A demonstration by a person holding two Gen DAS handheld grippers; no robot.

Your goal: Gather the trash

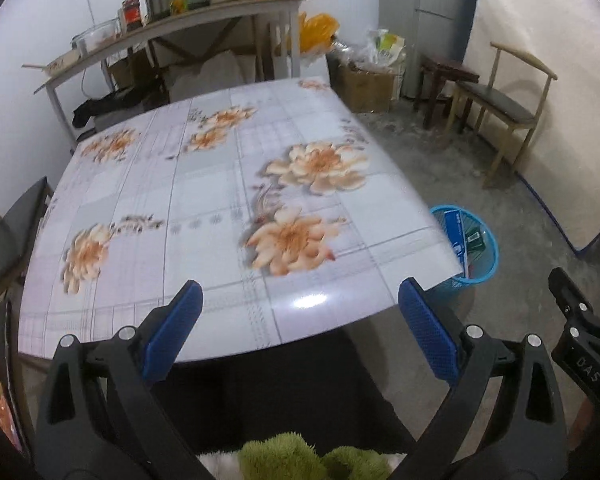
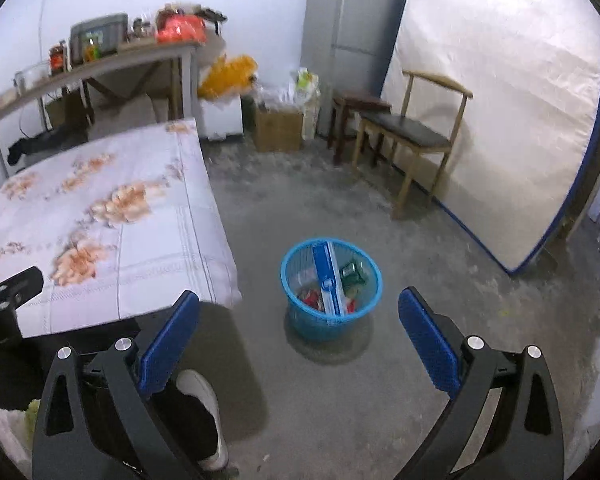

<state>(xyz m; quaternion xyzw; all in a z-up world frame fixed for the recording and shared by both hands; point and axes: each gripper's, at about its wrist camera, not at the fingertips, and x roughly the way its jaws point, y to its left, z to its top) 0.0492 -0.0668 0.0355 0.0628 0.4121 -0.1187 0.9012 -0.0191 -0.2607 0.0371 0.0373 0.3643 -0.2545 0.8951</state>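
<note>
A blue mesh waste basket (image 2: 331, 292) stands on the grey floor beside the table's near right corner. It holds a long blue and white box (image 2: 327, 276), a green can (image 2: 354, 272) and red wrappers (image 2: 311, 298). The same basket (image 1: 469, 240) shows partly behind the table edge in the left wrist view. My left gripper (image 1: 300, 320) is open over the near edge of the flowered table (image 1: 204, 208), nothing between its blue pads. My right gripper (image 2: 298, 332) is open above the floor, short of the basket, and holds nothing.
A wooden chair (image 2: 416, 136) and a dark stool (image 2: 360, 104) stand by the mattress (image 2: 500, 100) leaning on the right wall. A cluttered shelf table (image 1: 172, 24), a cardboard box (image 2: 278, 128) and a fridge (image 2: 352, 20) line the back. A person's white shoe (image 2: 204, 404) is on the floor below.
</note>
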